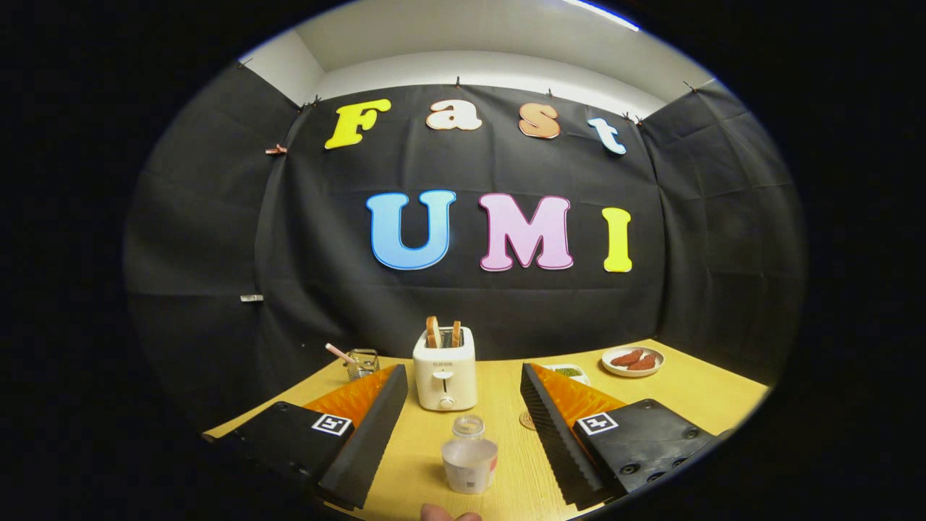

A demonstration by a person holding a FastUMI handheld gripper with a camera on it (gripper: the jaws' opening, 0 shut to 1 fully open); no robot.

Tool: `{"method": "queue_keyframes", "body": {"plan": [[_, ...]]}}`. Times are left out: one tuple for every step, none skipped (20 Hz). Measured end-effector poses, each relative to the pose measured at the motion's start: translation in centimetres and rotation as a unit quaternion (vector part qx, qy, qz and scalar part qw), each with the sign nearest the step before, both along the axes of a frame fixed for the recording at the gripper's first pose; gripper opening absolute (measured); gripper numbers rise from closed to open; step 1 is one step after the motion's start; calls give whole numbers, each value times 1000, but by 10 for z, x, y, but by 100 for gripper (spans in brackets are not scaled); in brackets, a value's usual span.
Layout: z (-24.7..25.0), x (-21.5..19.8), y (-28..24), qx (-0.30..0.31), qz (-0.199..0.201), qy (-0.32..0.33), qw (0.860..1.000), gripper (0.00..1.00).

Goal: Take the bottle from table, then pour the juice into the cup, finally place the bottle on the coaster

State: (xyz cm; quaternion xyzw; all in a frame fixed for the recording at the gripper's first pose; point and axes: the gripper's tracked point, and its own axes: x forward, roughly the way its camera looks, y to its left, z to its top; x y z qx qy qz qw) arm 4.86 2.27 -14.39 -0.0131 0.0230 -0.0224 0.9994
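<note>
A small clear bottle (469, 456) with a pale label stands upright on the wooden table (499, 449), between my two fingers and touching neither. My gripper (463, 371) is open wide, with one finger on each side of the bottle. A glass cup (361, 363) with a pink straw stands beyond the left finger, partly hidden by it. Beside the right finger's inner face peeks a round brown coaster (526, 420), mostly covered by that finger.
A white toaster (444, 369) with two slices of bread stands just beyond the bottle. A plate of sausages (632, 360) and a small dish of green bits (570, 372) lie at the back right. A person's fingertip (448, 515) shows below the bottle.
</note>
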Motion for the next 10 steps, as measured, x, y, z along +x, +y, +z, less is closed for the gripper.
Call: {"method": "queue_keyframes", "body": {"plan": [[-14,1,0,-2,-5,4,1000,97],[-27,3,0,-8,-7,8,1000,97],[-38,5,0,-18,-9,10,1000,97],[-48,7,-1,-29,-10,10,999,97],[-57,10,-1,-37,-11,8,999,97],[-65,12,-1,-40,-11,7,999,97],[-77,15,-1,-41,-10,10,999,97],[-90,17,0,-41,-9,14,999,97],[-101,19,0,-41,-8,18,999,97],[-109,21,0,-39,-7,20,999,97]]}}
